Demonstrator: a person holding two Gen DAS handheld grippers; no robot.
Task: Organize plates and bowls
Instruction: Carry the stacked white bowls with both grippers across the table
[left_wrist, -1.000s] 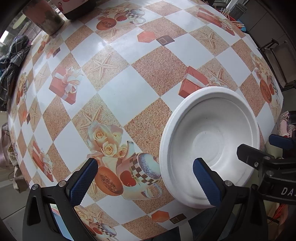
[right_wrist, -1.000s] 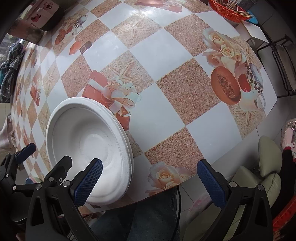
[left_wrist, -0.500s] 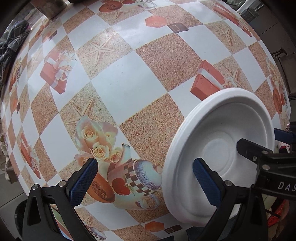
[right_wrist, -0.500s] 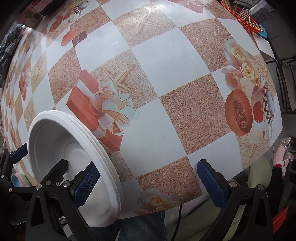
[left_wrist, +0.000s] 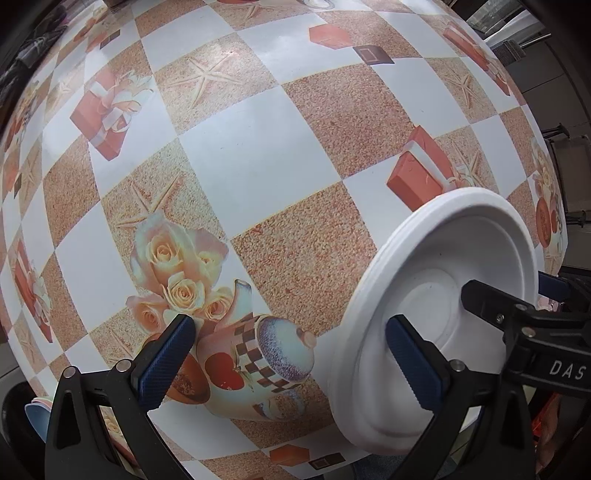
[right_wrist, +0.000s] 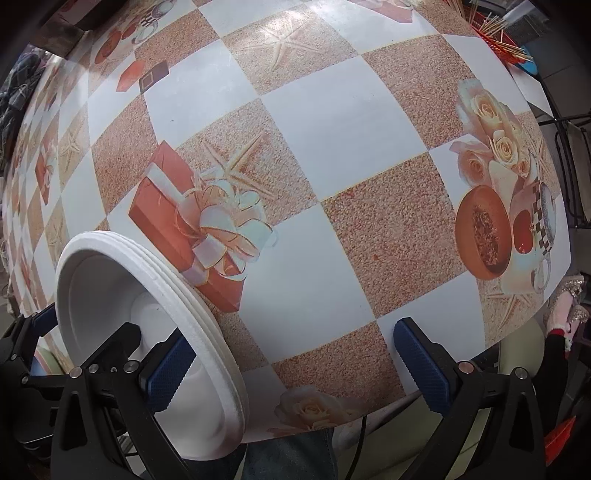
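Both the left gripper (left_wrist: 286, 363) and right gripper (right_wrist: 295, 363) gaped wide, flanking the stack of white foam plates (left_wrist: 436, 321) on the checkered tablecloth (left_wrist: 251, 166)

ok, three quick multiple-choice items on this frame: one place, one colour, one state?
1. In the right wrist view, the plates sit:
A. lower left
B. upper right
C. dead centre

2. Their colour:
A. red
B. white
C. blue

3. The right gripper has its jaws:
A. shut on nothing
B. wide apart
C. clamped on a cup

Key: 1 A, the rim curves up from the lower left corner. 2 B, foam-white all over. 3 B, the two blue pads stand far apart with tablecloth showing between them.
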